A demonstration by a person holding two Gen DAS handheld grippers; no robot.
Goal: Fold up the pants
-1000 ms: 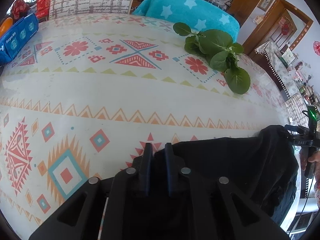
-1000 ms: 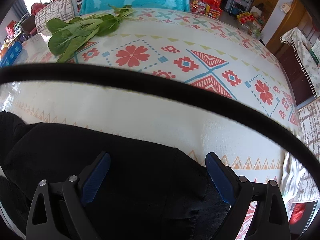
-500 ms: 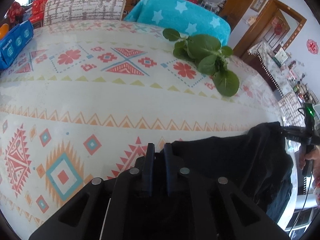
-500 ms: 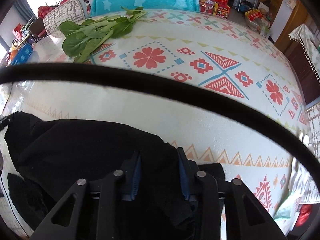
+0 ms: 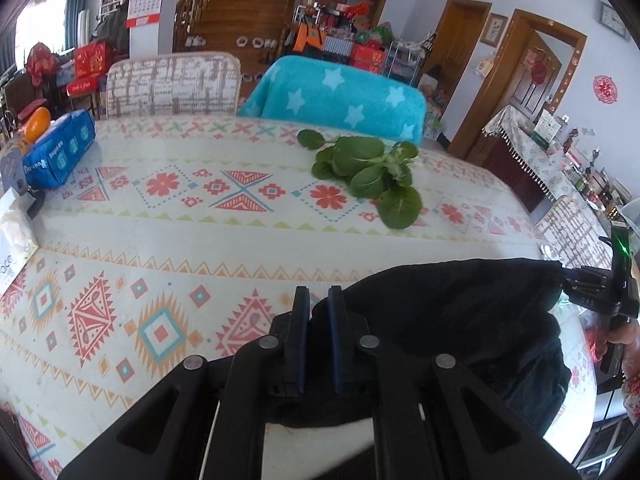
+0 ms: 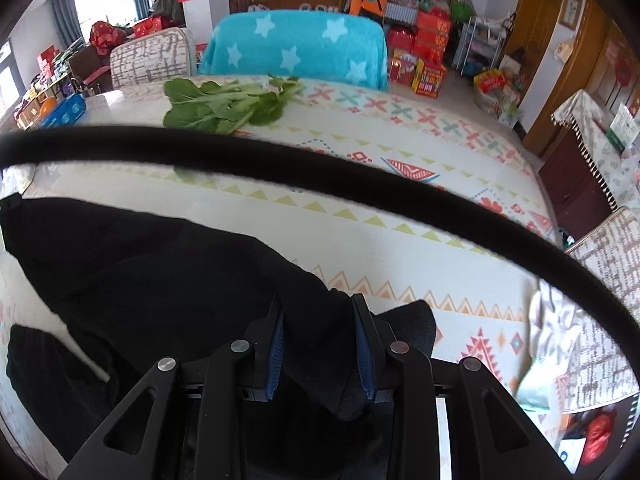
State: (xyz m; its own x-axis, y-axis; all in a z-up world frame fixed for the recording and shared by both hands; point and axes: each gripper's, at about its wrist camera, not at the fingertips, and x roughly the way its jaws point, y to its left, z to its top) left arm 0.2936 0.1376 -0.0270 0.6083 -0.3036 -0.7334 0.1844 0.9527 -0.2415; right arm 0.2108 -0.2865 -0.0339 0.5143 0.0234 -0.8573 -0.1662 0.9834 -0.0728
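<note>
The black pants (image 5: pixel 460 312) hang stretched between my two grippers above the near edge of the patterned table (image 5: pixel 200 224). My left gripper (image 5: pixel 318 300) is shut on one end of the top edge. My right gripper (image 6: pixel 318 312) is shut on a bunch of the black fabric (image 6: pixel 140 272) at the other end; it also shows at the right of the left wrist view (image 5: pixel 592 292). The cloth sags between them and drapes down below the table edge.
A bunch of green leafy vegetables (image 5: pixel 372 176) lies at the far middle of the table. A blue packet (image 5: pixel 56 152) sits at the far left. Two covered chairs (image 5: pixel 340 96) stand behind the table. A black cable (image 6: pixel 320 176) crosses the right wrist view.
My right gripper closed on the pants a second ago. Both grippers have since lifted, raising the pants off the table, and the views tilted up toward the room.
</note>
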